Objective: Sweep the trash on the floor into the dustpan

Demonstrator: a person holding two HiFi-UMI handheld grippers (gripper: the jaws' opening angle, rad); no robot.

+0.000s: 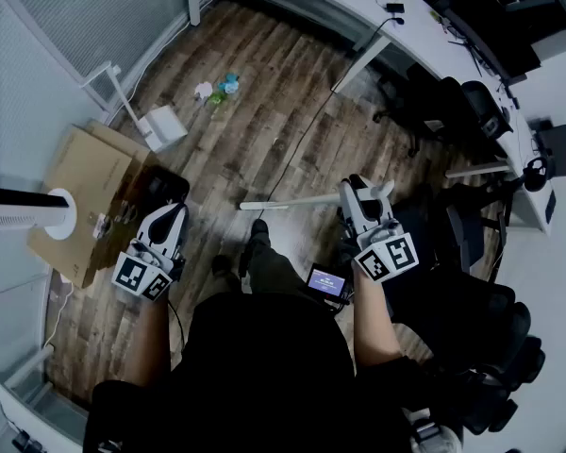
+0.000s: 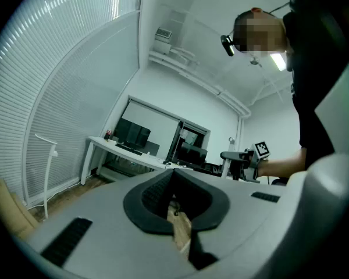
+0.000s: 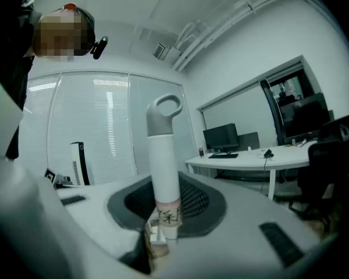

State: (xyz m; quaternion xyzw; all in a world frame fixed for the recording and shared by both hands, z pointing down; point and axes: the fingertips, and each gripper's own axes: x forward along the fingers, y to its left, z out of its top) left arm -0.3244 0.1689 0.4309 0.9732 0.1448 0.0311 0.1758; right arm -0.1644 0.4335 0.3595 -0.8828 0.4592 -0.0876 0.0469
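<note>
A small heap of trash (image 1: 217, 88), white, blue and green bits, lies on the wooden floor far ahead. To its left stands a white dustpan (image 1: 162, 126) with a long upright handle. My right gripper (image 1: 357, 189) is shut on a white broom handle (image 1: 292, 201); in the right gripper view that handle (image 3: 163, 161) rises between the jaws and ends in a grey loop. The broom's head is hidden. My left gripper (image 1: 170, 213) is held at the left, well short of the dustpan, its jaws (image 2: 177, 214) pressed together with nothing in them.
A flat cardboard box (image 1: 80, 182) lies on the floor at the left, beside a white tower fan (image 1: 24, 210). A long white desk (image 1: 424, 36) with a cable hanging from it runs along the far right, with black office chairs (image 1: 472, 111) around it. The person's feet are below the grippers.
</note>
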